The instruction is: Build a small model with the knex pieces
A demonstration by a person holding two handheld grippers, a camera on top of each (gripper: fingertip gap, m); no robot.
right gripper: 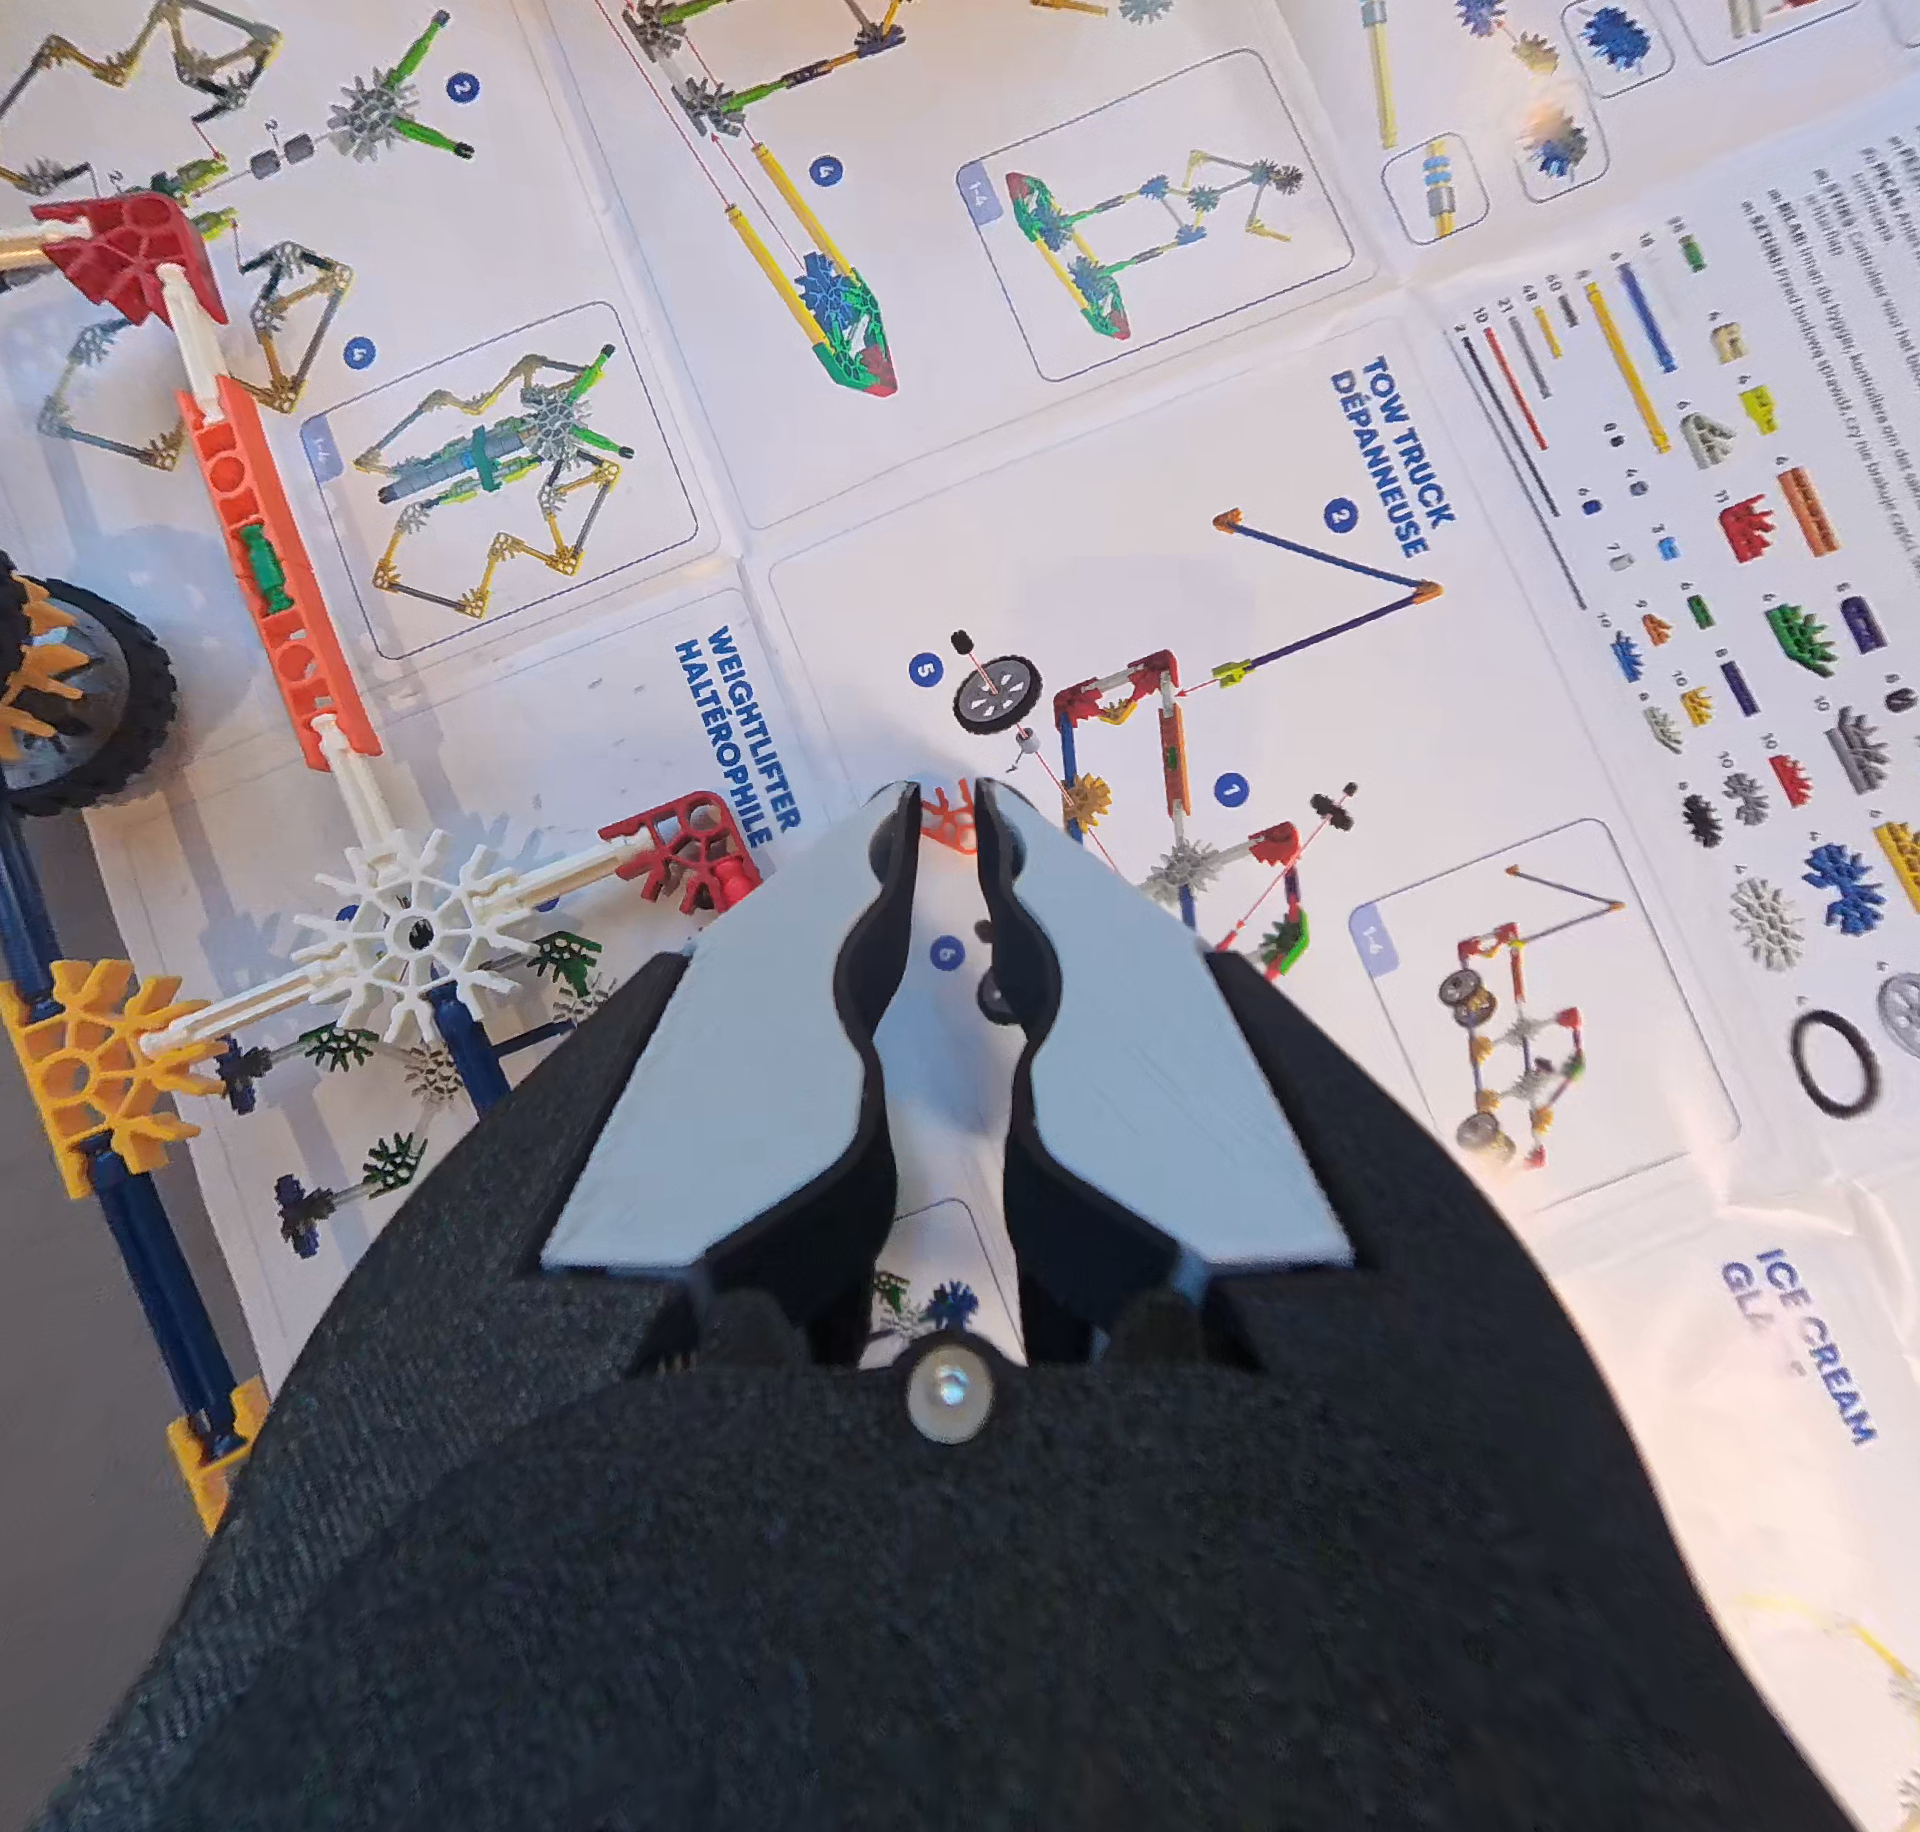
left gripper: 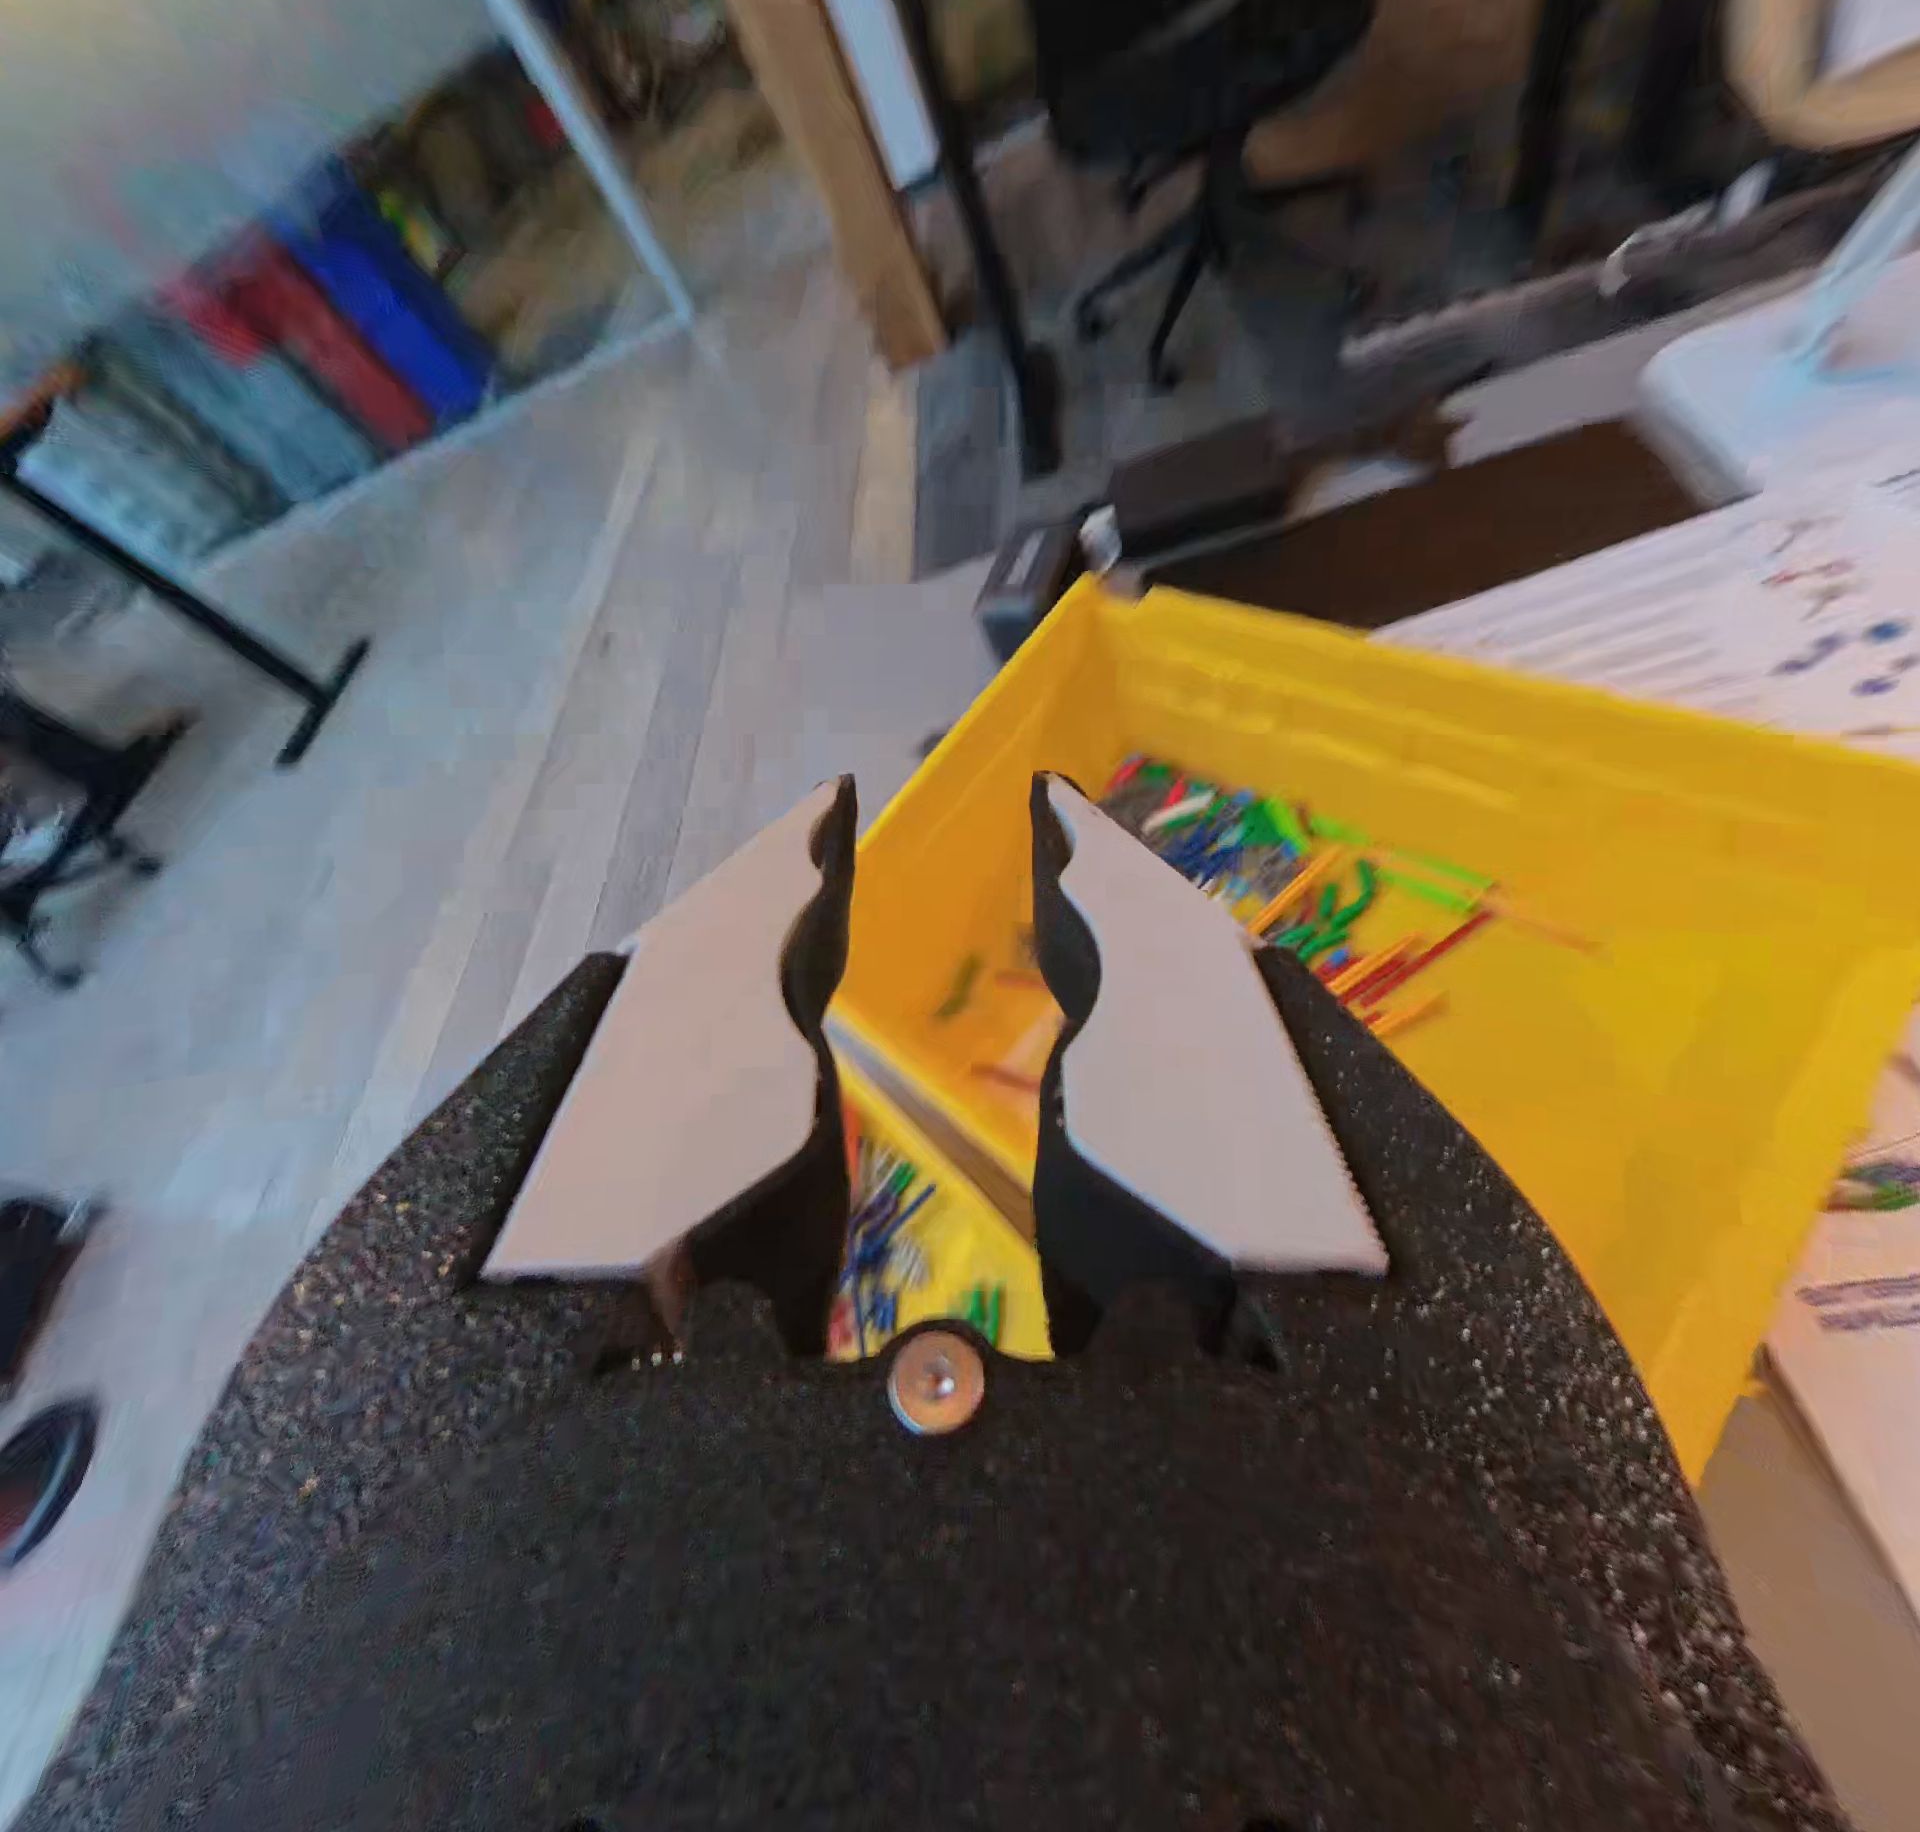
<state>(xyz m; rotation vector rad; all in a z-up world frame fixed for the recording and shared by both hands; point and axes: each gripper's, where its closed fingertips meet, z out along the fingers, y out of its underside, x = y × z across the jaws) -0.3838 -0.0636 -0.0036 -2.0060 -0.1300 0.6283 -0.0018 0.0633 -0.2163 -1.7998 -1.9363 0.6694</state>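
Orange connector pinched over the instruction sheet

Plank floor runs pale and grey beside the bench. Glossy instruction sheet covers it, a spoked rod-and-connector model lying on it. Yellow plastic bin holds thin coloured rods. Left gripper fingers spread, empty, above the bin. Right gripper fingertips pinch a small orange connector.

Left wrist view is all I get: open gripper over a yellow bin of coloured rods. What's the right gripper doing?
Observer: The right gripper pinches a small orange connector at its fingertips.
Operator: Over what?
Observer: A printed instruction sheet, spread flat.
Operator: Anything built?
Observer: Yes, a partial model at the sheet's left edge: white snowflake connector, orange bar, black-tyred wheel.
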